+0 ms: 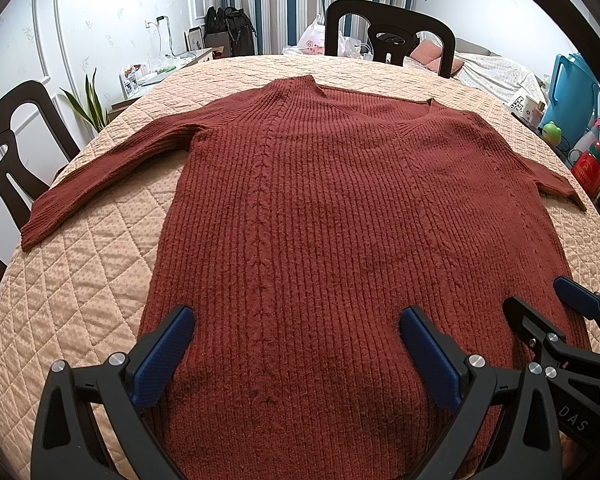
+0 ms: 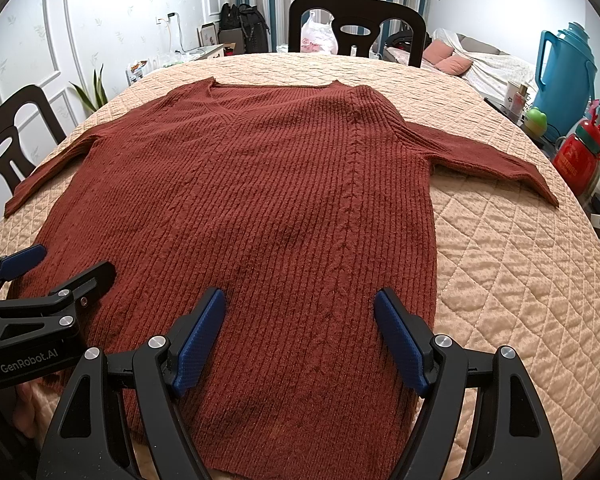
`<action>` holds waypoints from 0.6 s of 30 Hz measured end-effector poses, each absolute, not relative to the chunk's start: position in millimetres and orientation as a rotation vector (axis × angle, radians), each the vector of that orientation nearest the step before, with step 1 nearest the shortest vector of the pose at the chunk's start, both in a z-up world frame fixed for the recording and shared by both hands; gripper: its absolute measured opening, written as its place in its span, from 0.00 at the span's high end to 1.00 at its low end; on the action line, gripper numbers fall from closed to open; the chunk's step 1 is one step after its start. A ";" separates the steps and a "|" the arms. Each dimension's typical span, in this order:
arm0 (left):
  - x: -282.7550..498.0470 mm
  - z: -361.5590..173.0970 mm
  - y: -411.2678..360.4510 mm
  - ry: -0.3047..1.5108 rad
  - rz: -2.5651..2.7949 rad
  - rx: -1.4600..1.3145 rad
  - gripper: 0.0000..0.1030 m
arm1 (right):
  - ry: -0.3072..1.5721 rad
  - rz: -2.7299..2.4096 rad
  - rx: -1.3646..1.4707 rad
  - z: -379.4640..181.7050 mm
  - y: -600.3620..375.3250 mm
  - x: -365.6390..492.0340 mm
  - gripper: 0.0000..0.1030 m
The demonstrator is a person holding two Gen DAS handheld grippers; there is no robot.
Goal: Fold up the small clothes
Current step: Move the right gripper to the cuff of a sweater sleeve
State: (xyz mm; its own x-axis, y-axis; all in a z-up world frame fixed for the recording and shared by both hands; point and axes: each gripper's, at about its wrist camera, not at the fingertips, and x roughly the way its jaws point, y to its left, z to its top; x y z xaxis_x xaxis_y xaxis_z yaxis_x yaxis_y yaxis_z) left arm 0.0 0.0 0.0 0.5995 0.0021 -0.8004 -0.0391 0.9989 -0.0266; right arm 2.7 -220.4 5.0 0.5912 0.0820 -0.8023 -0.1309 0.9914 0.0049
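Note:
A rust-red ribbed knit sweater (image 1: 320, 200) lies flat and spread out on the quilted table, neckline far, hem near me, both sleeves stretched sideways. It also shows in the right wrist view (image 2: 260, 200). My left gripper (image 1: 296, 320) is open over the hem's left half, holding nothing. My right gripper (image 2: 300, 304) is open over the hem's right half, holding nothing. The right gripper shows at the right edge of the left wrist view (image 1: 540, 300), and the left gripper at the left edge of the right wrist view (image 2: 60, 264).
A beige quilted cover (image 1: 80, 264) lies on the table. Dark chairs stand at the far side (image 1: 388, 28) and left (image 1: 12, 148). A blue thermos jug (image 2: 564, 68), a red bottle (image 2: 580, 156) and small items crowd the right edge.

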 end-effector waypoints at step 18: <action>-13.7 28.3 43.2 0.856 -0.026 -0.112 0.00 | 0.900 0.197 -0.005 27.4 -225.5 1.4 0.25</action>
